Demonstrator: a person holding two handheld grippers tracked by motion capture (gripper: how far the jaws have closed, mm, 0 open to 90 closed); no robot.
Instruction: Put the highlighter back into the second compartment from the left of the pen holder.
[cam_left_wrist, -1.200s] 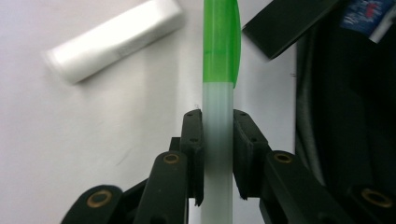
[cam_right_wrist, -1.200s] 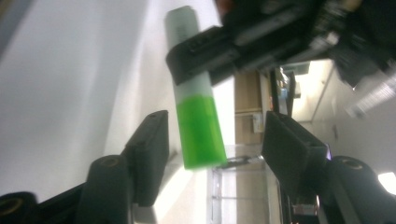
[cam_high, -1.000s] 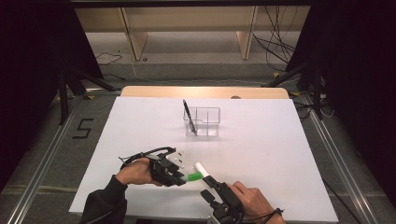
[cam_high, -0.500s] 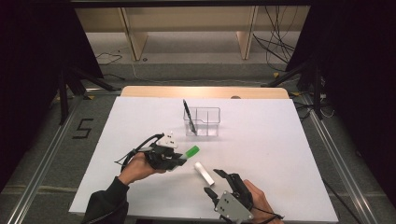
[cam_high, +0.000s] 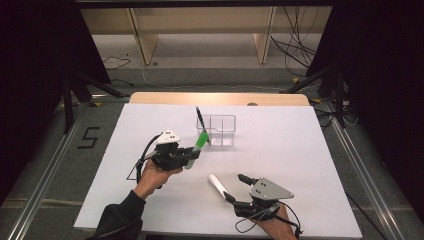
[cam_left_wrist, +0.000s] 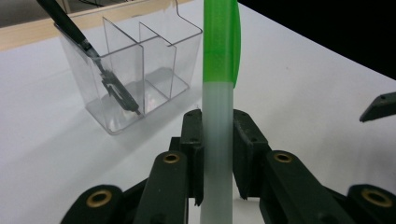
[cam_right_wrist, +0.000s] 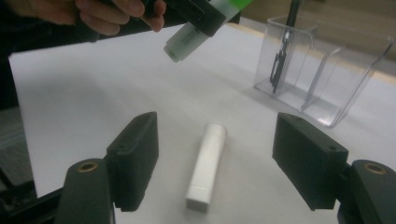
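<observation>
The left gripper is held above the white table, pointing toward the clear organizer (a black pen stands in its left compartment), and its jaws are clamped on the pale barrel of the green marker. The right gripper sits low near the table's front edge with its jaws wide apart, having just been opening. The white cap lies flat on the table between them, touching neither jaw.

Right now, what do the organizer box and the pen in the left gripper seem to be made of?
The organizer box looks like clear hard plastic, acrylic perhaps: one sees through its glossy walls and dividers. The pen looks like plastic too: a frosted, half-clear white barrel with a translucent green cap, smooth and slightly shiny.
</observation>
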